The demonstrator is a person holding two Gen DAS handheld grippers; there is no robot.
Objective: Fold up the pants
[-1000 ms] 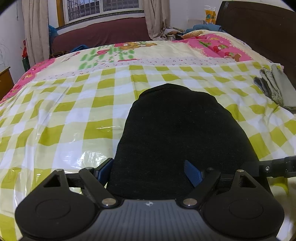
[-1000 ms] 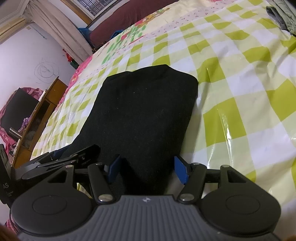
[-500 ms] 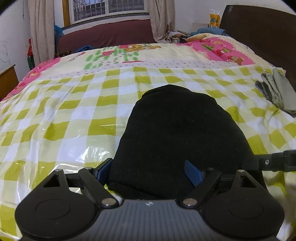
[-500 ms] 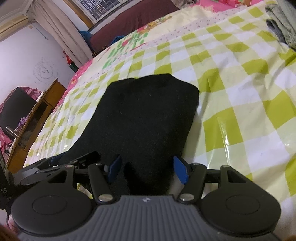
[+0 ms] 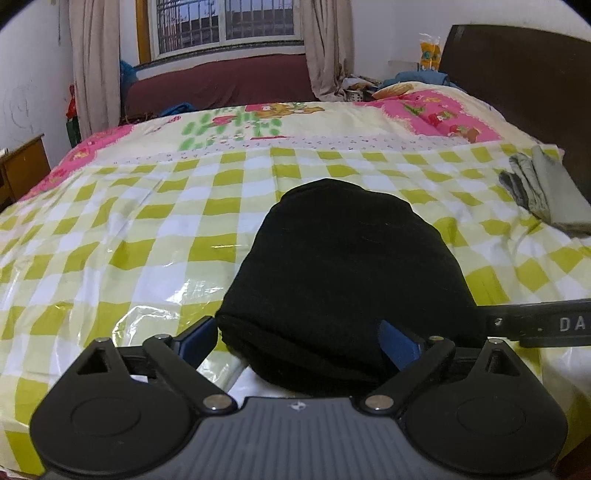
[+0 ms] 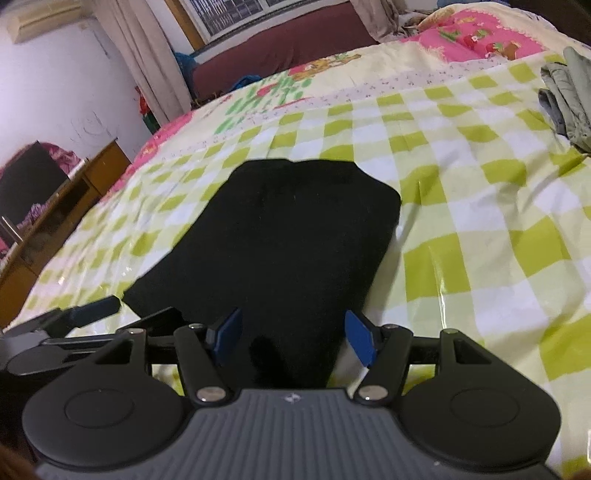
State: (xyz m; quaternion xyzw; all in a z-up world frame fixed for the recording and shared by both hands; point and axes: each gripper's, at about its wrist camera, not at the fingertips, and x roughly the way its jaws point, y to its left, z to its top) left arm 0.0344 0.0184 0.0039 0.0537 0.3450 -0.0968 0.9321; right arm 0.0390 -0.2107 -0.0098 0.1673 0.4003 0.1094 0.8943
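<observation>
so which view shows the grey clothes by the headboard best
The left wrist view: the grey clothes lie whole on the checked cover. The right wrist view cuts the pile off at its right edge.

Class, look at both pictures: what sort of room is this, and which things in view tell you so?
Most likely a home bedroom. A bed with a checked cover fills the view, a dark headboard stands at its side, and curtains frame a barred window.

Black pants (image 5: 343,273), folded flat on the bed.
A compact dark rectangle, lying at the bed's near edge, on the checked cover.
</observation>
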